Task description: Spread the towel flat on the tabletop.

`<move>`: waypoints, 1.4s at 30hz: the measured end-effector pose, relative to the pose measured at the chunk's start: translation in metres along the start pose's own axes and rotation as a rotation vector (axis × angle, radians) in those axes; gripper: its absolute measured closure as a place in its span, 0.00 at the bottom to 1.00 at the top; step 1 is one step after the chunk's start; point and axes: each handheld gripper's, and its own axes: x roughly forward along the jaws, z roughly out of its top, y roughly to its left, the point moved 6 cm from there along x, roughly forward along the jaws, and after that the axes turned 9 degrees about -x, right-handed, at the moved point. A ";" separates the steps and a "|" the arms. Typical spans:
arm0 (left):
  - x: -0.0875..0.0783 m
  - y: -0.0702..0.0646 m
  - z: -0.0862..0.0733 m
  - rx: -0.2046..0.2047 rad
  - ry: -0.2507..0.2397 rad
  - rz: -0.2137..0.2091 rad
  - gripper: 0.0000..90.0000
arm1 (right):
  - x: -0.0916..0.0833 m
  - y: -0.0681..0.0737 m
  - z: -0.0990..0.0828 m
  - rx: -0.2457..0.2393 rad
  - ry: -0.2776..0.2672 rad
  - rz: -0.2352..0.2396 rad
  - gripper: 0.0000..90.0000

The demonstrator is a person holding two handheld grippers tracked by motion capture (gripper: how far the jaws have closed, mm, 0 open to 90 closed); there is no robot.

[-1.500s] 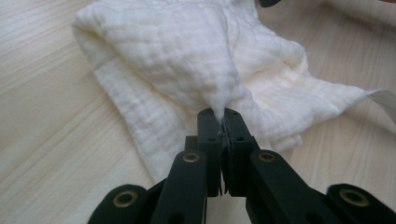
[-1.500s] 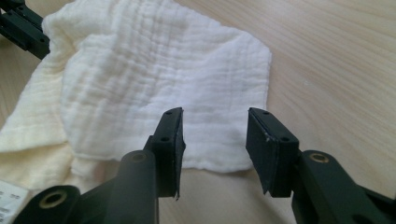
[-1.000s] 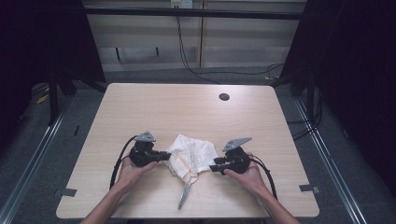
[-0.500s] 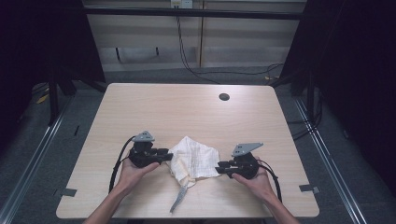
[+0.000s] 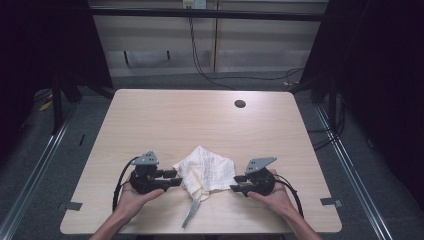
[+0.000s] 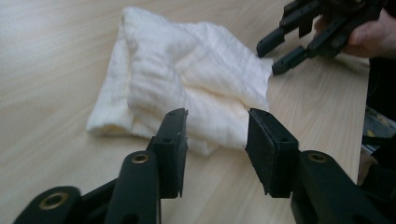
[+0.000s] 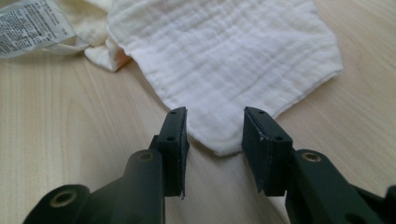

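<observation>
A crumpled white cloth (image 5: 207,171) lies near the table's front edge, between both hands. Its long label (image 5: 191,214) trails toward the front edge. My left gripper (image 5: 175,178) stands open just left of the cloth, jaws apart with the cloth (image 6: 196,88) beyond them. My right gripper (image 5: 236,183) is open just right of the cloth, its jaws straddling a corner of the cloth (image 7: 219,140) without closing on it. The label (image 7: 30,28) lies at the upper left of the right gripper view. The right gripper (image 6: 285,51) appears open at the top right of the left gripper view.
The light wooden table (image 5: 200,125) has a round cable hole (image 5: 240,104) at its far right. Dark floor and metal rails surround it. Cables trail from both grippers toward the front edge.
The right gripper let go of the cloth and drew back right. The cloth spread flatter and the label swung toward the front edge. The left gripper barely moved.
</observation>
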 end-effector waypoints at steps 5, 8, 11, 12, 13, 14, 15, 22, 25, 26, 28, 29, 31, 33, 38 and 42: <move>0.015 -0.009 -0.017 0.053 0.077 0.001 0.68 | 0.001 0.000 0.001 -0.003 0.019 -0.039 0.92; 0.026 -0.018 -0.021 0.096 0.116 -0.033 0.75 | 0.001 -0.001 0.002 0.016 0.014 -0.024 0.97; 0.033 -0.024 -0.021 0.102 0.124 -0.058 0.79 | 0.000 0.000 0.004 0.022 -0.003 -0.010 0.98; 0.039 -0.032 -0.020 0.131 0.136 -0.069 0.80 | -0.004 -0.001 0.008 0.033 -0.022 -0.007 0.98; 0.039 -0.032 -0.020 0.131 0.136 -0.069 0.79 | -0.004 -0.001 0.008 0.033 -0.022 -0.007 0.98; 0.046 -0.037 -0.017 0.140 0.129 -0.071 0.77 | -0.008 -0.002 0.011 0.042 -0.041 -0.006 0.98; 0.050 -0.038 -0.014 0.147 0.124 -0.056 0.74 | -0.009 -0.002 0.012 0.044 -0.045 -0.007 0.98; 0.065 -0.047 0.004 0.202 0.103 -0.058 0.71 | -0.016 -0.005 0.015 0.062 -0.062 -0.013 0.98; 0.072 -0.044 0.006 0.205 0.097 -0.042 0.70 | -0.017 -0.007 0.015 0.075 -0.066 -0.011 0.98; 0.076 -0.043 0.006 0.209 0.102 -0.047 0.70 | -0.017 -0.008 0.014 0.076 -0.063 -0.012 0.98; 0.082 -0.044 0.007 0.238 0.097 -0.029 0.70 | -0.016 -0.010 0.012 0.086 -0.054 -0.013 0.98; 0.084 -0.045 0.007 0.236 0.099 -0.034 0.70 | -0.015 -0.010 0.011 0.086 -0.050 -0.014 0.98; 0.089 -0.043 0.007 0.235 0.106 -0.036 0.69 | -0.014 -0.009 0.011 0.085 -0.044 -0.014 0.98; 0.093 -0.042 0.006 0.233 0.117 -0.049 0.69 | -0.013 -0.010 0.011 0.090 -0.043 -0.014 0.98; 0.099 -0.047 0.001 0.274 0.147 -0.042 0.62 | -0.013 -0.010 0.010 0.108 -0.050 -0.004 0.98; 0.100 -0.049 0.000 0.302 0.133 -0.004 0.73 | -0.012 -0.012 0.010 0.104 -0.052 -0.005 0.98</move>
